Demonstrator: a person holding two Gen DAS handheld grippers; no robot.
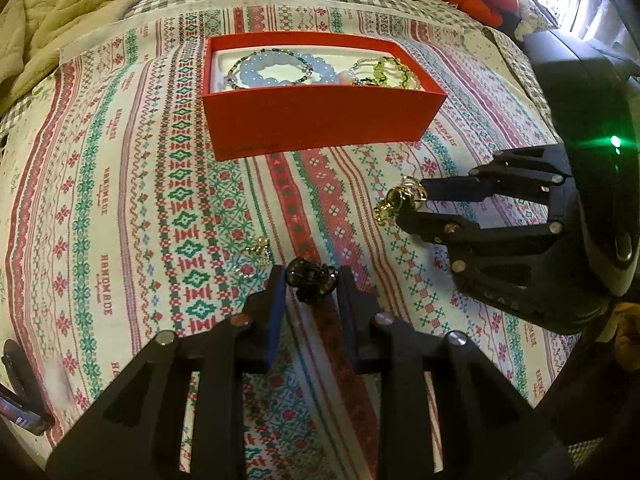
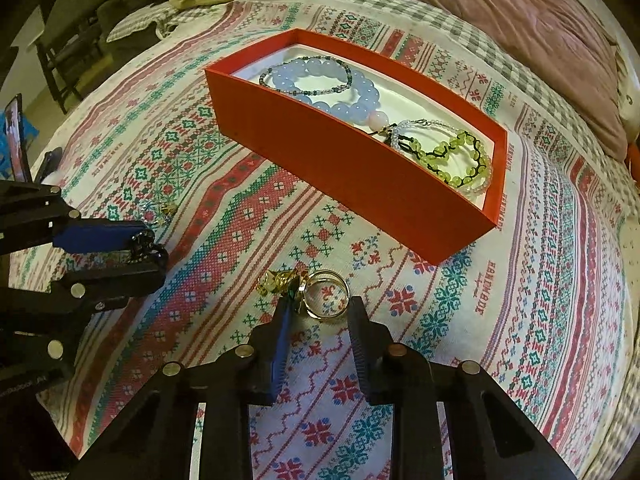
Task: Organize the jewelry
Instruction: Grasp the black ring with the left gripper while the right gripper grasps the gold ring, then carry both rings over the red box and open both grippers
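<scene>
Two handheld grippers work a bed spread with a cross-stitch-patterned cloth point(image 1: 120, 208), each narrowed on a small piece of jewelry. The left gripper point(image 1: 312, 280) pinches a dark, glossy, knobbly ornament point(image 1: 313, 278) between its blue-padded tips; its exact kind is too dark to tell. The right gripper point(image 2: 318, 304) has its jaws drawn close around a gold double-band ring point(image 2: 326, 294) with a faceted gold-and-green cluster point(image 2: 280, 282) at its 10 o'clock; the left pad touches the cluster, while whether the right pad presses the band is hard to judge.

The red cardboard box point(image 2: 360, 184), open-topped and white-lined, lies at about 1 o'clock from the right gripper, its long axis running from 10 o'clock to 4 o'clock in that view. Seen from the left gripper it sits at 12 o'clock, long side square on. The right gripper looks the nearer of the two.

Inside the box rest a smooth pale-blue bead bracelet point(image 2: 332, 84), a thin seed-bead strand point(image 2: 316, 92) and a knotted yellow-green bead bracelet point(image 2: 460, 160). One small gold piece point(image 1: 258, 250) lies loose on the cloth at the left gripper's 11 o'clock.
</scene>
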